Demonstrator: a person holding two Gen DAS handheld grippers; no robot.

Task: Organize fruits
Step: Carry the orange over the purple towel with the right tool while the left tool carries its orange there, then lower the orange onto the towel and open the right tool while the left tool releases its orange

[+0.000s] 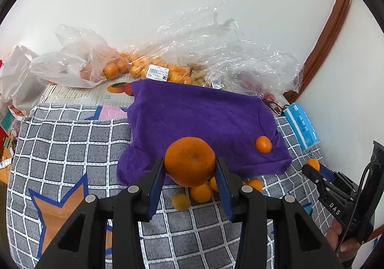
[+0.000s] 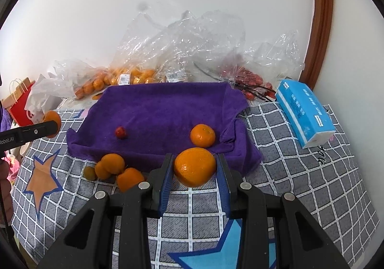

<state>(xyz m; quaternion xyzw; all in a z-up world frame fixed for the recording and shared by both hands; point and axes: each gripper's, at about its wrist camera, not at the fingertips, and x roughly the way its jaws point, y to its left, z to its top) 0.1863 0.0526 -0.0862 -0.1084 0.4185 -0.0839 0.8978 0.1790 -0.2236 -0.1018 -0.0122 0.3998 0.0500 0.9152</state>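
My left gripper (image 1: pixel 190 166) is shut on a large orange (image 1: pixel 189 161), held above the near edge of the purple towel (image 1: pixel 192 115). My right gripper (image 2: pixel 195 168) is shut on another orange (image 2: pixel 194 167) over the towel's (image 2: pixel 163 110) front edge. On the towel lie one small orange (image 2: pixel 202 135) and a small red fruit (image 2: pixel 121 132). Several oranges (image 2: pixel 112 164) sit on the checked cloth (image 2: pixel 300 173) in front of the towel, also seen under my left gripper as loose oranges (image 1: pixel 201 192). The right gripper (image 1: pixel 312 170) shows at the right of the left wrist view.
Clear plastic bags (image 2: pixel 182 53) with oranges (image 1: pixel 112 70) and red fruits (image 2: pixel 249 82) lie along the wall behind the towel. A blue tissue pack (image 2: pixel 304 113) rests at the right. A red paper bag (image 2: pixel 20 106) stands at the far left. A wooden door frame (image 2: pixel 321 17) rises on the right.
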